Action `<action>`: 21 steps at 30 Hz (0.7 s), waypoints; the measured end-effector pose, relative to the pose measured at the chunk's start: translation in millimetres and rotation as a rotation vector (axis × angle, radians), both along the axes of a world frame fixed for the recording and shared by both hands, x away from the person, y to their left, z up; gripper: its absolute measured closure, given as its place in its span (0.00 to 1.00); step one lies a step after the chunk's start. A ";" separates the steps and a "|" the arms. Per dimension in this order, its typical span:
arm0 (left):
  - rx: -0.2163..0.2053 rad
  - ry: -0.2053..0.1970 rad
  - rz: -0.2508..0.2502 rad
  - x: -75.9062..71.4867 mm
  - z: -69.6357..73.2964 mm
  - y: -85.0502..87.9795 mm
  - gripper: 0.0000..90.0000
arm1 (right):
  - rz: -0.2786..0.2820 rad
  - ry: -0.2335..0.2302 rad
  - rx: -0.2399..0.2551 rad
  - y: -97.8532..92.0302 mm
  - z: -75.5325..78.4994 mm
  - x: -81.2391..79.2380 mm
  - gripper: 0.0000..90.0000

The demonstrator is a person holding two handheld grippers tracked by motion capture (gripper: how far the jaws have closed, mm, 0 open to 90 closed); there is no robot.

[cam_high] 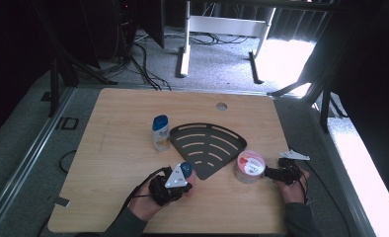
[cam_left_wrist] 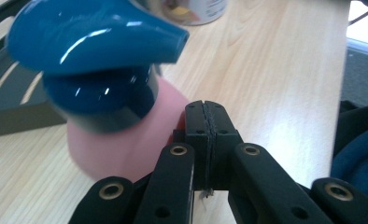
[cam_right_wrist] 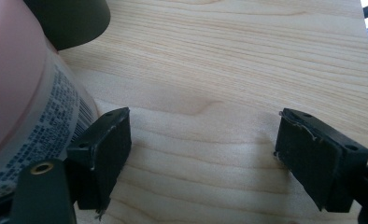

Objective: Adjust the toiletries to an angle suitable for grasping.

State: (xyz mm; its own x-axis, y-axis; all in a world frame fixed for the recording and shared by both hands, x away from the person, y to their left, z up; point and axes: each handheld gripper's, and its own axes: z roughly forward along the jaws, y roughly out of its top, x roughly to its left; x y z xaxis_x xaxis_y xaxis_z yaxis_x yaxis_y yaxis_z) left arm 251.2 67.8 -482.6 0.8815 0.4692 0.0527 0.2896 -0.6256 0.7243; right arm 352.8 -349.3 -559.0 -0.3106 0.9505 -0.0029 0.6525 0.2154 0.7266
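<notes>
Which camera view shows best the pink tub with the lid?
The high view: the whole tub stands beside the black rack. The right gripper view shows its printed side wall only, cropped; the left gripper view shows a sliver.

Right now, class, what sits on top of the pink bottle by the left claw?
A glossy blue pump cap tops the pink bottle. The shut left claw covers part of the bottle's side.

A white bottle with a blue cap (cam_high: 160,132) stands upright on the wooden table (cam_high: 113,148), just left of a black fan-shaped slotted rack (cam_high: 207,144) lying flat near the middle. A round cable hole (cam_high: 221,106) sits near the table's far edge. Beyond the table, on grey carpet (cam_high: 217,64), stand a white desk frame (cam_high: 222,29) and loose black cables (cam_high: 145,66).
</notes>
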 end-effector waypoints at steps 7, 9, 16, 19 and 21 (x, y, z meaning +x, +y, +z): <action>0.004 -0.015 0.049 3.1 0.6 2.4 0.98 | 0.000 0.001 0.000 0.0 0.0 0.0 0.20; -0.001 -0.020 0.037 3.1 1.2 -2.9 0.98 | 0.000 0.000 0.000 0.0 0.0 0.0 0.20; -0.023 -0.022 0.030 10.0 -4.8 -23.5 0.98 | 0.000 0.000 0.000 0.0 0.0 0.0 0.20; -0.016 -0.018 0.049 12.7 -8.8 -25.4 0.99 | 0.000 0.000 0.000 0.0 0.0 0.0 0.20; -0.028 -0.012 0.050 13.4 -9.4 -23.8 0.99 | 0.000 0.000 0.000 0.0 0.0 0.0 0.20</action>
State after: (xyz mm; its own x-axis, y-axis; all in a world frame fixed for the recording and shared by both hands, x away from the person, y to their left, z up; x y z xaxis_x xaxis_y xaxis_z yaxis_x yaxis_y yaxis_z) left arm 264.6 44.0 -492.0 0.8562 0.5143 0.0490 0.3116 -0.5898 0.7450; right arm 352.8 -349.3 -559.0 -0.3106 0.9506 -0.0028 0.6525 0.2153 0.7266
